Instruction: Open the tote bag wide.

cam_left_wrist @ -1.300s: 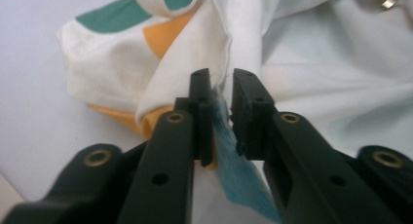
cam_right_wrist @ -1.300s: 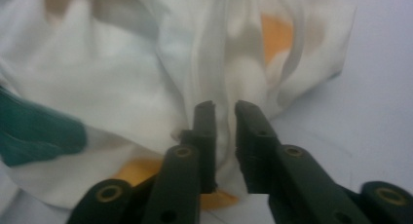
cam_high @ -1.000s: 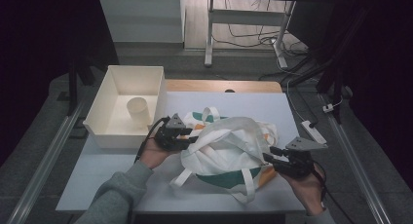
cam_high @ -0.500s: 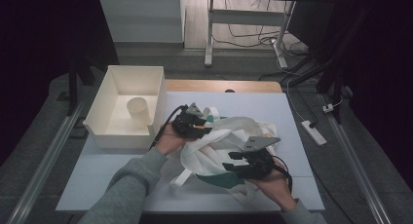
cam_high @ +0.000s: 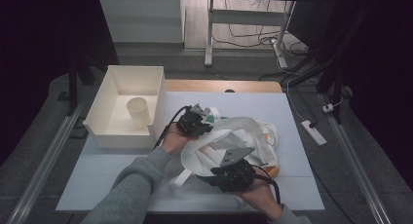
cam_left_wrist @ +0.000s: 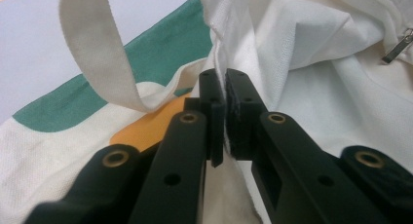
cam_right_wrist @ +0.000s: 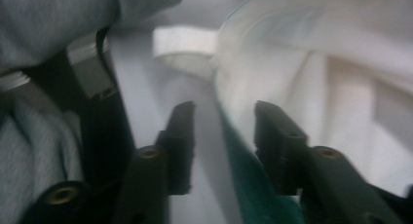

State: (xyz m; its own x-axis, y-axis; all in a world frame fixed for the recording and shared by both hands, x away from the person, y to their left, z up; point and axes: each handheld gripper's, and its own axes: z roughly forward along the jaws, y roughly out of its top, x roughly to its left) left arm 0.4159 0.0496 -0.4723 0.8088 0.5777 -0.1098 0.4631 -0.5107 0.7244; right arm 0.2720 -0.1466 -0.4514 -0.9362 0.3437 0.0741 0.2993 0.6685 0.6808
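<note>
right tongs [cam_high: 214, 177] have slid leftward, spread beside the bag [cam_high: 243, 131]; left tongs [cam_high: 207, 118] pinch its cloth on the white table [cam_high: 292, 185].

Dark room — grey floor [cam_high: 44, 151], white desk legs [cam_high: 210, 34], power strip [cam_high: 313, 132].

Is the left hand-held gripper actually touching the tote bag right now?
Touching. The left gripper view shows the left hand-held gripper with its jaws closed on a fold of the tote bag's white cloth, pinched between the pads.

Dim surroundings, evenly lit tabletop, blurred right gripper view
</note>
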